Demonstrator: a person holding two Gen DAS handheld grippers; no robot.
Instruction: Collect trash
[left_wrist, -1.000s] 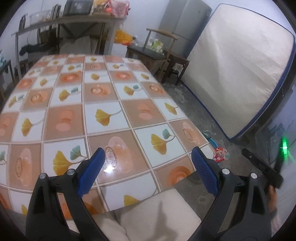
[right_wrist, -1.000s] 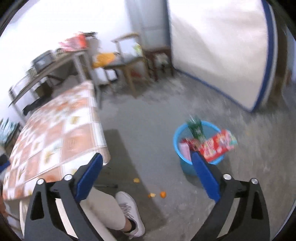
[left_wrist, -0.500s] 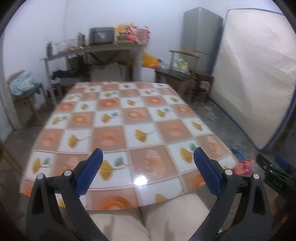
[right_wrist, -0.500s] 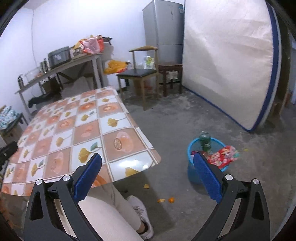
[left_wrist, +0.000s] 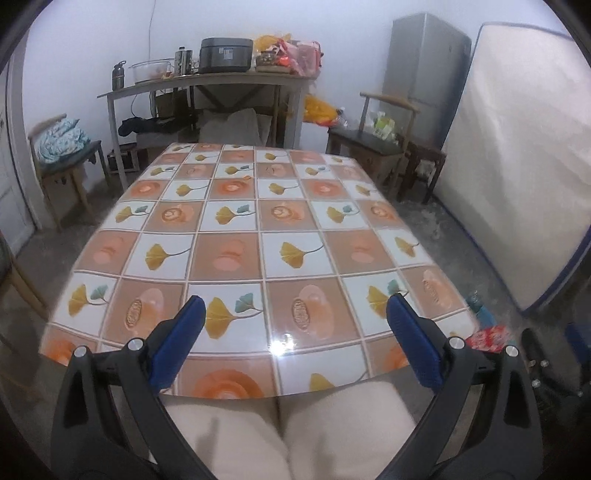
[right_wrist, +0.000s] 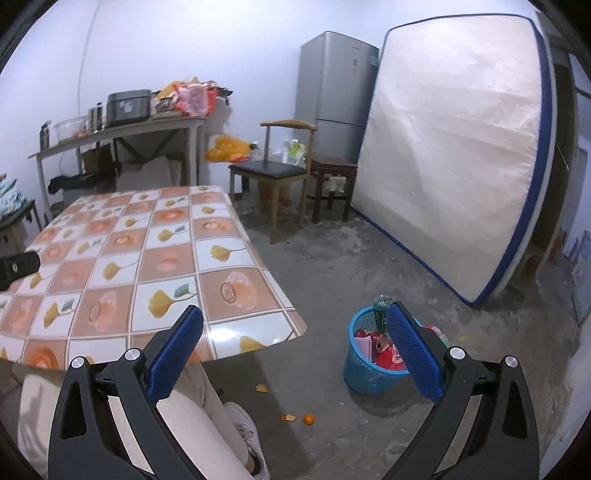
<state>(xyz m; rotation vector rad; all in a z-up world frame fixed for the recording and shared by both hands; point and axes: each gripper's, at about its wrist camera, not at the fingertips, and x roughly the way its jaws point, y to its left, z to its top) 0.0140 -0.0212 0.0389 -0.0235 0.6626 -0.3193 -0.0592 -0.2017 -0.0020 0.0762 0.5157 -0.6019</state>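
Observation:
A blue trash basket (right_wrist: 356, 376) stands on the floor right of the table, holding red wrappers (right_wrist: 384, 349) and a green bottle (right_wrist: 380, 308). Its edge, with a red wrapper (left_wrist: 487, 338), also shows in the left wrist view. Orange peel bits (right_wrist: 299, 418) lie on the floor near the basket. My left gripper (left_wrist: 295, 339) is open and empty above the near edge of the table (left_wrist: 258, 229). My right gripper (right_wrist: 295, 350) is open and empty, held over the floor between the table (right_wrist: 122, 258) and the basket.
The table has a tiled floral cloth. A wooden chair (right_wrist: 275, 171) and a stool (right_wrist: 332, 181) stand beyond it, with a fridge (right_wrist: 332, 92) and a leaning mattress (right_wrist: 454, 147) to the right. A cluttered shelf table (left_wrist: 207, 79) stands at the back. The person's legs (left_wrist: 288, 432) are below.
Both grippers have risen and tilted up to level, the left turning to face the table squarely, the right swinging from the floor and basket toward the room. Both stay open.

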